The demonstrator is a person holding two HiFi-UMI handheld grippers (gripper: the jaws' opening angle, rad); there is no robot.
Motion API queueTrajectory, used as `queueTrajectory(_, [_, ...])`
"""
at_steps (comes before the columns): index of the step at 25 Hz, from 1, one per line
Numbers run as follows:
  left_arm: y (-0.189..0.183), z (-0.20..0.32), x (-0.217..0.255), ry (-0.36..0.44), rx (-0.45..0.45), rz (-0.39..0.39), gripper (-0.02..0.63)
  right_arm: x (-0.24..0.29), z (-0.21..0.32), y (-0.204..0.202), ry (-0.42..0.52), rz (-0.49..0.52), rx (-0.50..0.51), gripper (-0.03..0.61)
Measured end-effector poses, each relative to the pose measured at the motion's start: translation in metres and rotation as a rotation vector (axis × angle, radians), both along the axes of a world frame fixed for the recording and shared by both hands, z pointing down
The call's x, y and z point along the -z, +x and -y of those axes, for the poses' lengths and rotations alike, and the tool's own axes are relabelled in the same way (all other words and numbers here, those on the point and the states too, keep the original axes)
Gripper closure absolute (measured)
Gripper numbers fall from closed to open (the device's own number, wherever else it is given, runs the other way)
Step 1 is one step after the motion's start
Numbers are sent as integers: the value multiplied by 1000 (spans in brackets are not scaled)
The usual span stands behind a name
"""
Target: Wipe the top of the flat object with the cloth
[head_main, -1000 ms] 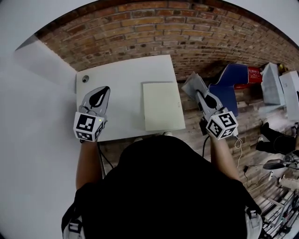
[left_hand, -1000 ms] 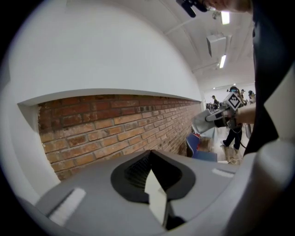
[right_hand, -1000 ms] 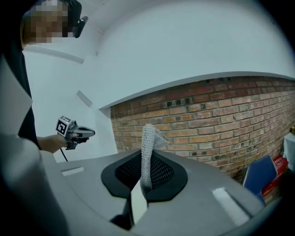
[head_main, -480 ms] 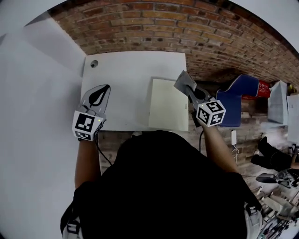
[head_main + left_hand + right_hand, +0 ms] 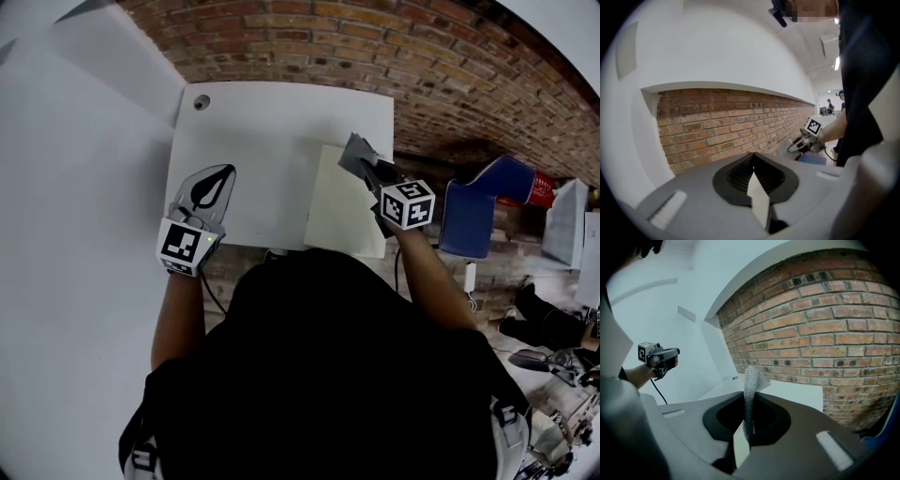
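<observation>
Pinches a grey cloth (image 5: 354, 148) in the right gripper (image 5: 367, 169), jaws pressed together on it, the mesh-textured fabric standing up past the jaw tips in a narrow folded strip, as seen in the right gripper view (image 5: 750, 380). Holds that cloth over the far left corner of the flat object (image 5: 342, 206); impossible to tell from any view whether cloth and surface are touching. Shows the flat object as a pale cream rectangular panel, lying flat on the right part of the white table (image 5: 272, 141), long side running away from the person, near edge at about the table's front edge. Keeps nothing in the left gripper (image 5: 220, 180): jaws closed tip to tip, with only a leaf-shaped gap behind the tips, confirmed in the left gripper view (image 5: 753, 157). Places the left gripper over the front left part of the table, well apart from the flat object and the cloth. Also in view: a small round grommet (image 5: 201, 101) at the table's far left corner, a brick wall (image 5: 834, 310) beyond the table, and a blue chair (image 5: 473, 211) to the right of the table.
</observation>
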State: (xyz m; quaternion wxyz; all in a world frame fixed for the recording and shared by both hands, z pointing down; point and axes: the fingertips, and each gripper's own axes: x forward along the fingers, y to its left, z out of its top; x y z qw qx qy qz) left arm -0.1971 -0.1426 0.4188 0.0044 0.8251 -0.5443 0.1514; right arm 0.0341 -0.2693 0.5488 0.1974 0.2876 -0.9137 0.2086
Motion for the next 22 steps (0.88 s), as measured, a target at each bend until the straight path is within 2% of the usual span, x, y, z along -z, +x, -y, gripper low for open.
queueTrajectory(6, [5, 8, -6, -14, 0, -108, 612, -39, 5, -18, -73, -15, 29, 569])
queueTrajectory(22, [3, 21, -10, -57, 4, -137, 612, -115, 9, -49, -242, -47, 71, 569])
